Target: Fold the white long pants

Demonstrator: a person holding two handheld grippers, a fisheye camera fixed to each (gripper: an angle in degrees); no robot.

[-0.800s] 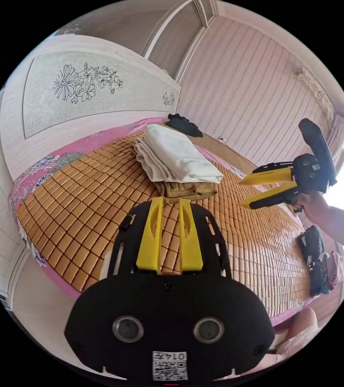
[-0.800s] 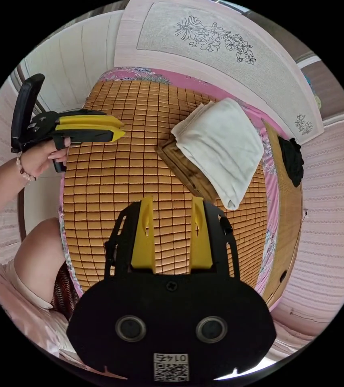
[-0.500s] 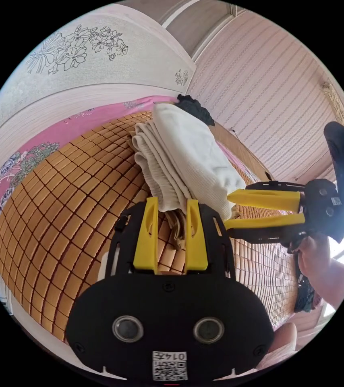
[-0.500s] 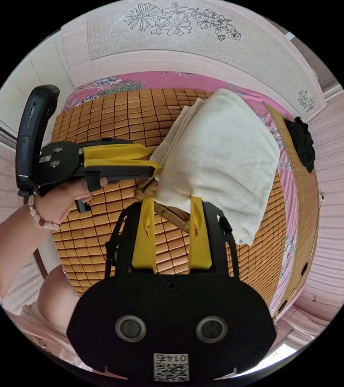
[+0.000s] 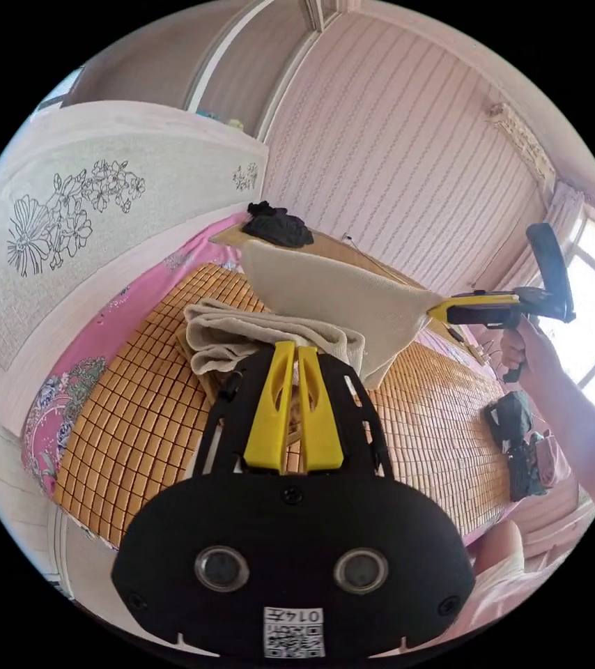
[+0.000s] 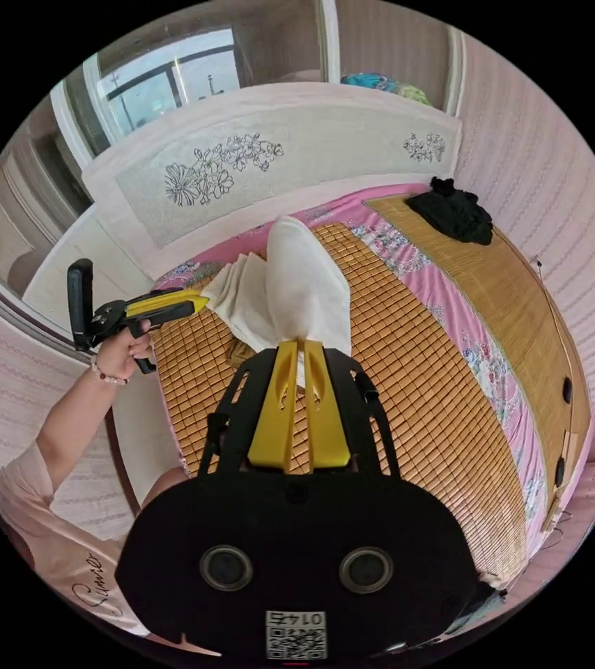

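The white long pants (image 5: 339, 300) are lifted off the bamboo mat and stretched between both grippers. One part still hangs in folded layers (image 5: 256, 333). My left gripper (image 5: 296, 347) is shut on the near folded edge; in the right gripper view it (image 6: 201, 302) grips the cloth's left corner. My right gripper (image 6: 302, 343) is shut on the other end of the white pants (image 6: 304, 279); in the left gripper view it (image 5: 438, 311) holds the far corner taut.
A tan folded garment (image 6: 243, 352) lies on the mat (image 6: 409, 390) under the pants. A black garment (image 6: 454, 212) sits on the wooden side ledge near the headboard (image 6: 242, 164). Dark clothes (image 5: 524, 446) are piled at the bed's far edge. A person's knee (image 5: 499, 550) is close by.
Both grippers reached the folded white pants, shut on them, then rose and drew apart. The pants came up off the tan garment and partly opened out.
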